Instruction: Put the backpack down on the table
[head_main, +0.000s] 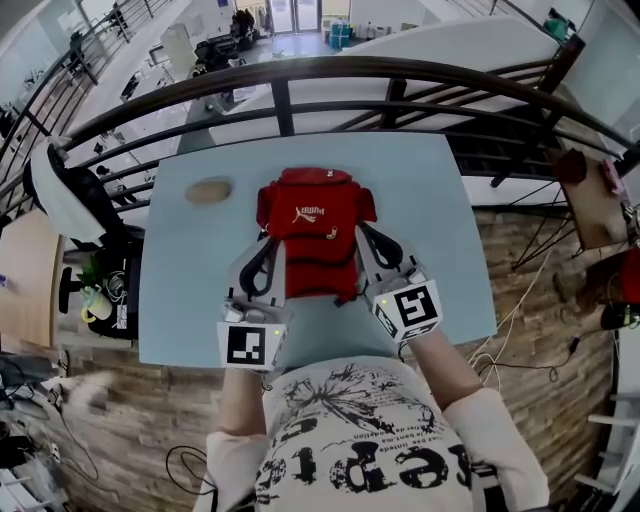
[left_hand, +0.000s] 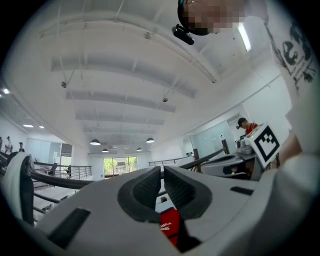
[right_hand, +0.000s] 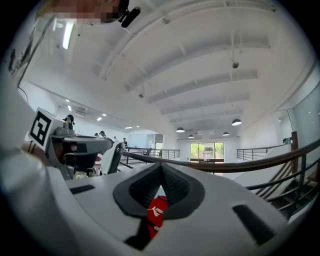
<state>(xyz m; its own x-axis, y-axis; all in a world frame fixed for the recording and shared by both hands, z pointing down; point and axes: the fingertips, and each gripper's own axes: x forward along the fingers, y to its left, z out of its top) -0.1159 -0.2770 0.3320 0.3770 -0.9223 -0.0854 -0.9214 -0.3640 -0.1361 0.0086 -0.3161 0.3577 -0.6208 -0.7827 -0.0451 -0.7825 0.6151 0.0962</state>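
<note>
- The pale blue table (head_main: 440, 250) stands in front of the person, with the railing beyond its far edge.
- The red backpack (head_main: 315, 225) hangs over the table's middle, held at its near side.
- The left gripper (head_main: 268, 245) and the right gripper (head_main: 368, 235) are each clamped on red backpack fabric.
- A tan lump (head_main: 208, 190) lies to the far left, apart from the backpack.
- The step in hand looks like carrying. Next, lower both grippers evenly until the backpack rests, then release.

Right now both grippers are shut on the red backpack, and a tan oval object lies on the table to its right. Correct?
Wrong side: the head view shows the tan oval object on the table to the red backpack's left. The left gripper and right gripper are both shut on the backpack.
</note>
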